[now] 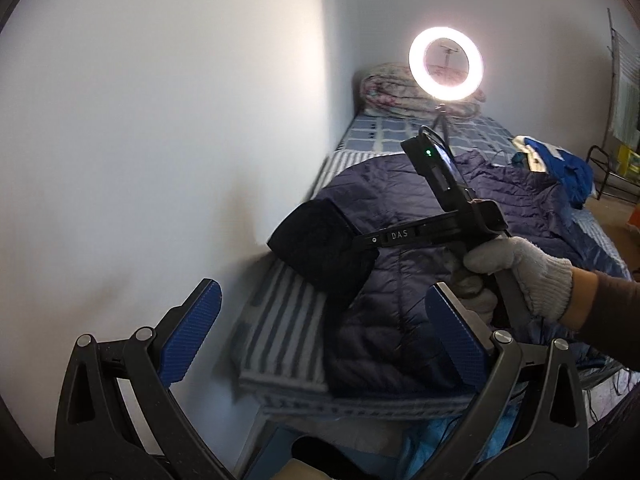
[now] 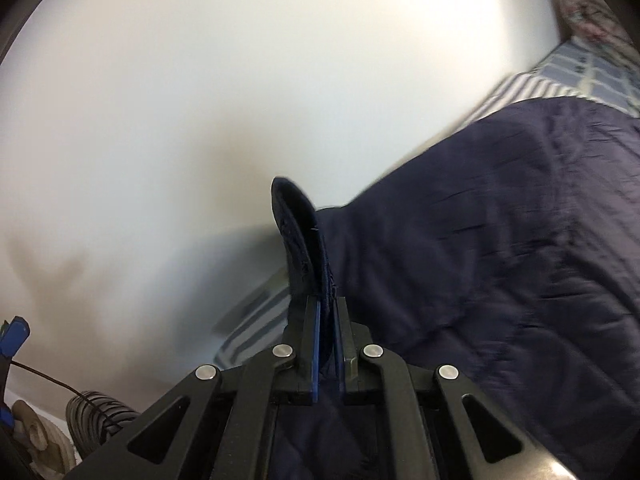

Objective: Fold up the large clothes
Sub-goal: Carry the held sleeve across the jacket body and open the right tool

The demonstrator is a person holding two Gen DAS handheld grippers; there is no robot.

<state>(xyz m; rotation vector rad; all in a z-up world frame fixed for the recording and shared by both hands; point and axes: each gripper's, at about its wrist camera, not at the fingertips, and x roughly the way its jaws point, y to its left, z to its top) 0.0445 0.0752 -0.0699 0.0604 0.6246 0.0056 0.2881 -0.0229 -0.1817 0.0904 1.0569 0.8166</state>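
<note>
A dark navy quilted jacket lies spread on the bed; it also fills the right of the right wrist view. My right gripper is shut on the jacket's dark knit cuff and holds the sleeve end up over the jacket's left edge, near the wall. In the left wrist view the right gripper shows with the cuff in its jaws, held by a gloved hand. My left gripper is open and empty, above the foot of the bed, blue pads wide apart.
A white wall runs along the bed's left side. A lit ring light on a stand and a rolled floral quilt are at the far end. Blue clothes lie at the bed's right edge. A drying rack stands far right.
</note>
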